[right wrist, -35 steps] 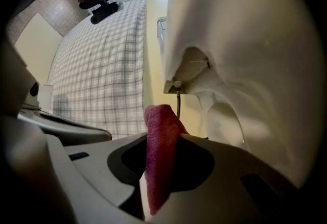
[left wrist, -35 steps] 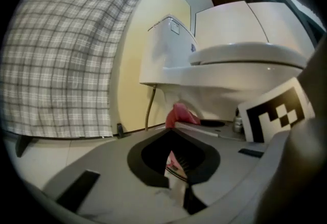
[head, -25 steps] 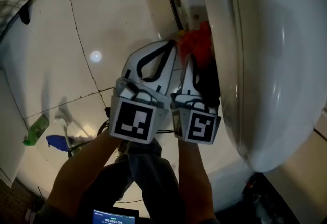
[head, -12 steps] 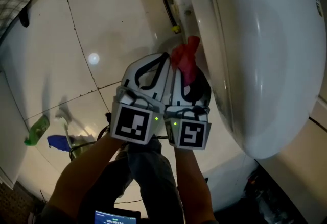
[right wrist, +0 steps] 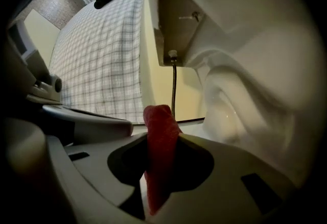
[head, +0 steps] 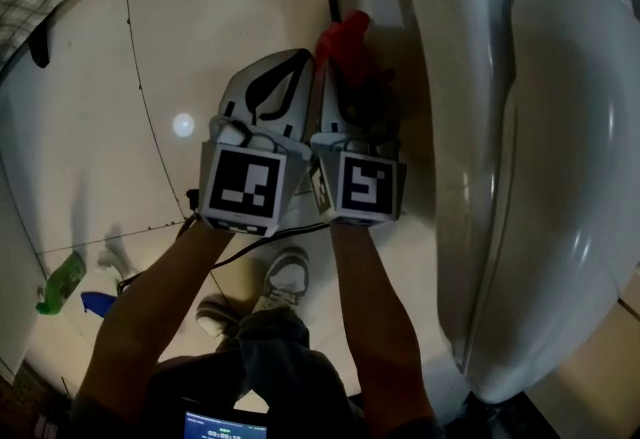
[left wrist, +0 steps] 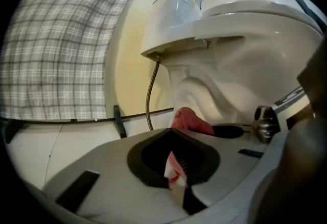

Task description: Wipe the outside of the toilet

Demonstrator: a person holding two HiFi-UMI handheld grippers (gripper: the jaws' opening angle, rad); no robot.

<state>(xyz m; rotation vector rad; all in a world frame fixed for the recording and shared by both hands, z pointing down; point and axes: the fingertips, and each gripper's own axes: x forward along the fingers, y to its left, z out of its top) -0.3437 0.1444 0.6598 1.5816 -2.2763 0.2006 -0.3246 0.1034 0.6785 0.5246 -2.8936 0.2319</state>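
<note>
Holding both grippers side by side low beside the toilet [head: 470,127], we have the right gripper [head: 341,67] clamped on a red cloth [head: 340,33], whose folded end sticks up past the jaw tips. In the right gripper view the cloth [right wrist: 161,146] fills the narrow gap between the jaws, which are pressed in on it from both sides. It sits by the toilet's white pedestal [right wrist: 230,110], under the tank and near the thin hose [right wrist: 173,90] that hangs down from it; we cannot tell whether cloth and porcelain touch. The left gripper [head: 298,62] lies just beside the right one, its marker cube touching the other's. Its jaws meet at the tips in the left gripper view, with a small red and white scrap [left wrist: 174,172] in the hollow behind them; we cannot tell what that scrap is. Beyond those tips the cloth [left wrist: 191,120] shows against the pedestal. Farther off, on the pale tiled floor [head: 170,47], lies a green bottle [head: 60,282].
</note>
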